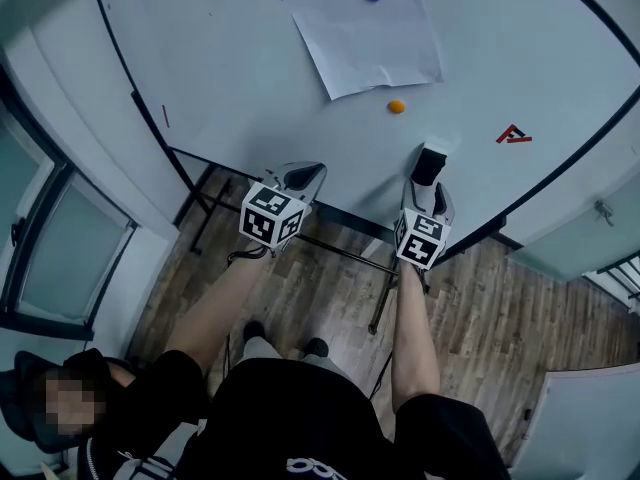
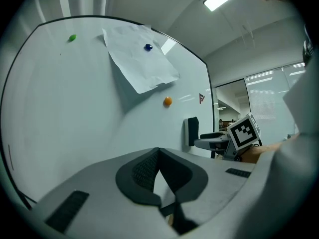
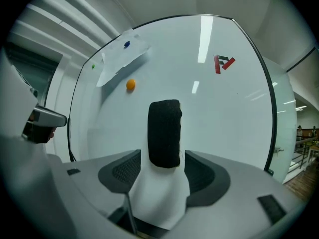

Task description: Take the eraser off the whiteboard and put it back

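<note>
- Right gripper view puts the eraser (image 3: 164, 133) straight between the jaws of your right gripper (image 3: 163, 159), with its lower end dipping into the gap. The jaws stand moderately apart, and a sliver of whiteboard (image 3: 234, 123) shows on each side, so as far as I can judge nothing is clamped.
- Left gripper view shows the eraser sitting flat against the board, right at the tips of those jaws.
- Your left gripper (image 2: 158, 153) has its jaws closed together on nothing. They point at bare board, well off to the left of the eraser.
- First risk: closing off-centre. One jaw would meet the eraser before the other and slide it sideways along the board instead of gripping it.
- Second risk: a shallow bite. Only the near end of the eraser lies in the gap, so a pinch there could let it pivot. It might then drop to the floor (image 1: 500, 308) as you pull away.
- Third risk: pushing forward while you close. That would press the jaws against the board and could scuff it.
- The orange magnet (image 3: 130, 84) and the paper sheet (image 3: 119, 59) lie above and to the left of the right jaws, well apart from them, so you are unlikely to disturb either.
</note>
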Demonstrator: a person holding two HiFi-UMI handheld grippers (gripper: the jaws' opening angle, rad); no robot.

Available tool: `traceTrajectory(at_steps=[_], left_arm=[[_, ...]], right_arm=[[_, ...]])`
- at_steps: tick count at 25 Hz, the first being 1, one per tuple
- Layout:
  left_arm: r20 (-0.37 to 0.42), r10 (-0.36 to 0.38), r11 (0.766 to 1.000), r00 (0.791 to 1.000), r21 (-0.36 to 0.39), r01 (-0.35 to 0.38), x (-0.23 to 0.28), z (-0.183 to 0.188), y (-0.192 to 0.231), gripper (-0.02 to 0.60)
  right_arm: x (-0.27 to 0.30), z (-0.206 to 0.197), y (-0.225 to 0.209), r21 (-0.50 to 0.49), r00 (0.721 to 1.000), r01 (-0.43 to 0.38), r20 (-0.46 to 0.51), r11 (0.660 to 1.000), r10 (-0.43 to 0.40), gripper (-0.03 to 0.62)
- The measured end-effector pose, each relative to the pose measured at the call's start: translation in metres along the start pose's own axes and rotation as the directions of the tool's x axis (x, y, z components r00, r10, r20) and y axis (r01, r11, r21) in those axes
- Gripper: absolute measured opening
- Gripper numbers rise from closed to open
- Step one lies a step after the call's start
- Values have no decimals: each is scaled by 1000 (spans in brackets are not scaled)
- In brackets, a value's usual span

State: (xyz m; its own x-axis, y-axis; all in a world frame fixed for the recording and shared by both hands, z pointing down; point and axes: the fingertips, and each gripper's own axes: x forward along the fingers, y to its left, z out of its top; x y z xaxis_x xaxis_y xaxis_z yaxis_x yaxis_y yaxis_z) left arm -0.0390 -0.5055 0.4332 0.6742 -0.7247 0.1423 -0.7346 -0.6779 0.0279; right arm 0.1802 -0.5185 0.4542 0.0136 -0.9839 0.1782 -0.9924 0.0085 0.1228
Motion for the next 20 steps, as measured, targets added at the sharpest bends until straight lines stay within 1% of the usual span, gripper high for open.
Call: traceTrajectory(at_steps=[3,8,13,16,20], left_arm=[[-16,39,999,999,-8,-39,-9,-12,-11,14],[-41,116,993,992,-32,-117,-32,-33,-25,14],[-58,150,988,987,-35,-152,-50,-44,-38,14],[-42,162,986,986,-34,-163,-60,-42,-43,14],[-38,175,984,984,-26,-176,-81,-45,-49,14]], right_arm=[[-9,-10,0,1,999,-34,4,999,34,270],[-23,-31,6,4,993,-115,-8,993,115,268],[-39,-41,12,11,986,-169,-6,986,169,264],[-47,-43,17,12,980,-197,-3,980,197,231],[-65,-44,30,-2,974,-228,2,974,228,153]])
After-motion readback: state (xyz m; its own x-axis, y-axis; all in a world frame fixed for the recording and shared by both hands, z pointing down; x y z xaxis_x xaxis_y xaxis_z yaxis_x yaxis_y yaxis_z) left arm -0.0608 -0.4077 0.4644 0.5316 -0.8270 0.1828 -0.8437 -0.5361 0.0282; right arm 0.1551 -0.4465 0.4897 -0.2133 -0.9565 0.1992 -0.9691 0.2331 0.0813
